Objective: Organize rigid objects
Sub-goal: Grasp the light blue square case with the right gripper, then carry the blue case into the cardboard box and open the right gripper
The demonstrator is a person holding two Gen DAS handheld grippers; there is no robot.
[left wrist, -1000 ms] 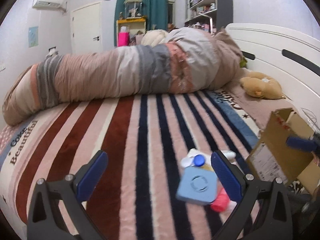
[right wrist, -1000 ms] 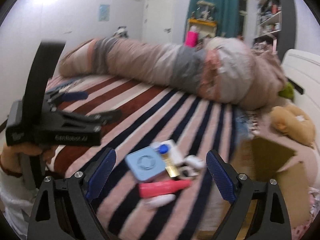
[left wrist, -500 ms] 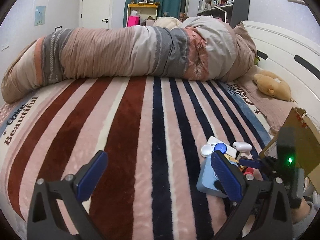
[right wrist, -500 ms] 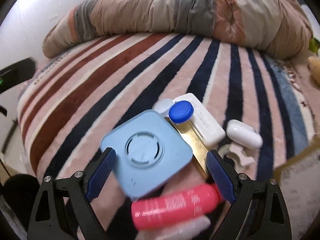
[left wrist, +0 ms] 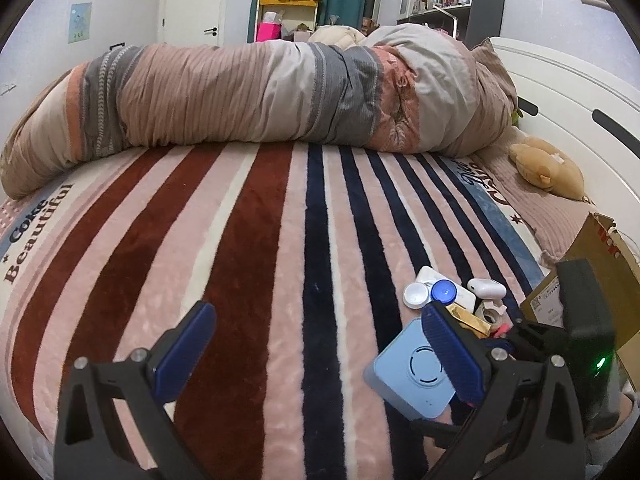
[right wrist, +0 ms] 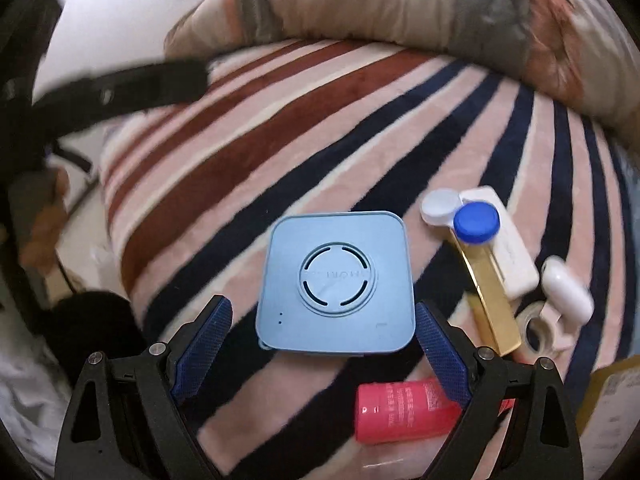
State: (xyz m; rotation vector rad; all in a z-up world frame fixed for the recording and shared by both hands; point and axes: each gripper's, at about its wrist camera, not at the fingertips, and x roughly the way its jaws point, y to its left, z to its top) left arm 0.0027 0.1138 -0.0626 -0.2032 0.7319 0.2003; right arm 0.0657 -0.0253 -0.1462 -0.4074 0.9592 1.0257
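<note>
A light blue square box [right wrist: 336, 280] lies on the striped bed blanket, just ahead of my open right gripper [right wrist: 322, 352], whose blue pads flank its near edge without touching. It also shows in the left wrist view [left wrist: 412, 372]. Beside it lie a pink tube [right wrist: 400, 412], a gold bar [right wrist: 492, 300], a white case with a blue cap [right wrist: 476, 224], a white oval case [right wrist: 568, 292] and a tape roll [right wrist: 536, 332]. My left gripper [left wrist: 316, 348] is open and empty over the blanket, left of the pile.
A cardboard box [left wrist: 600, 280] stands at the right of the pile. A rolled duvet [left wrist: 280, 96] lies across the far side of the bed. A plush toy [left wrist: 548, 168] sits by the white headboard [left wrist: 580, 92].
My right gripper has dropped down and closed in on the blue box, which now sits between its fingertips. The left gripper has edged forward and tilted down slightly.
</note>
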